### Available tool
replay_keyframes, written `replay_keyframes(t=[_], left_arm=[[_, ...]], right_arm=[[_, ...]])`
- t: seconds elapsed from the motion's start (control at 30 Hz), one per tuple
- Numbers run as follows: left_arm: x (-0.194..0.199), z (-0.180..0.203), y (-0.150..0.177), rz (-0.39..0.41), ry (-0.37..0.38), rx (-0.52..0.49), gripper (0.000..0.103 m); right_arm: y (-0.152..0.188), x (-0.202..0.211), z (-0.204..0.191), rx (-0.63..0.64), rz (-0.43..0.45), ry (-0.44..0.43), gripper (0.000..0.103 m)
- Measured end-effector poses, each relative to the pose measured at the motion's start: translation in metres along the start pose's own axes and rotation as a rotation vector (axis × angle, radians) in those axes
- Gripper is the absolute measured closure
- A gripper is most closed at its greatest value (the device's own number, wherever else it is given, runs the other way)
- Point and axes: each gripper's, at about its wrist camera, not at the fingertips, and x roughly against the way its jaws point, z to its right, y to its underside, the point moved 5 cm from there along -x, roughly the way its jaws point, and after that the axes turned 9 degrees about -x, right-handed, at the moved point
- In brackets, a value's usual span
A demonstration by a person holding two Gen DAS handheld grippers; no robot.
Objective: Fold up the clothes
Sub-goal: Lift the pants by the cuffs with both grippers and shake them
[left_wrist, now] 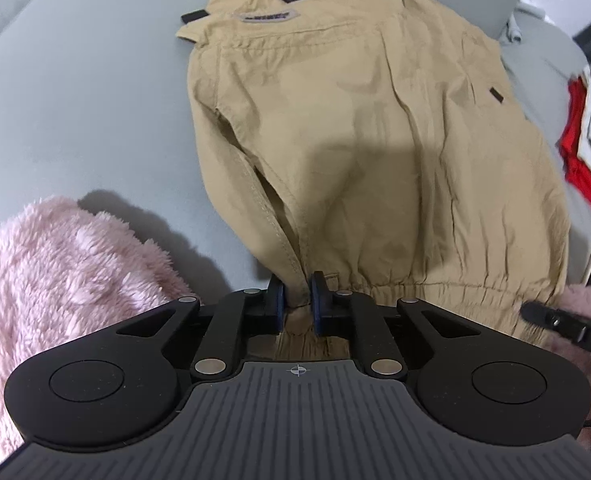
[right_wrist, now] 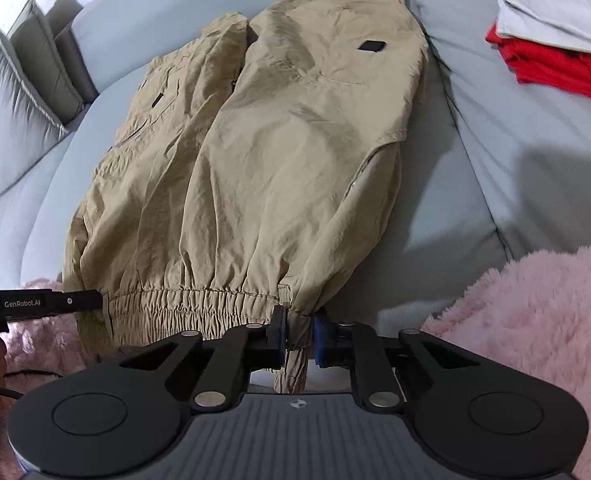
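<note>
Left tongs (left_wrist: 297, 304) are clamped on the elastic hem corner of the tan jacket (left_wrist: 355, 140), which spreads toward 12 o'clock over the grey bed (left_wrist: 95, 100); pink fleece (left_wrist: 47, 280) sits at 8 o'clock. Over on the right wrist view, right tongs (right_wrist: 299, 332) pinch the hem's other corner, jacket (right_wrist: 255, 140) again at 12, red clothes (right_wrist: 555, 68) at 2 o'clock.

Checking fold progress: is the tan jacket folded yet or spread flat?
Spread flat: the tan jacket lies full length on the bed, hem nearest.
</note>
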Motion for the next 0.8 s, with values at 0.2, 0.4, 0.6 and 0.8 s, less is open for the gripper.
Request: replay_keyframes(t=[0.2,0.4,0.6,0.8], left_arm=[[-0.012,0.004,-0.003,-0.001,-0.031,-0.017,0.088],[0.013,0.003,-0.005,0.035,-0.038,-0.011,0.092],[0.077,0.011,0.002,0.116,-0.029,-0.054,0.093],[0.088,0.012,0.016,0.049,-0.034,-0.065,0.093]], right_arm=[[-0.001,-0.011,0.006,-0.038,-0.018,0.015,0.088],[-0.003,0.007,-0.004,0.014,0.016,0.018,0.089],[-0.001,0.056,-0.014,0.020,0.037,-0.043,0.089],[0.010,0.075,-0.012,-0.022,-0.029,-0.079,0.089]])
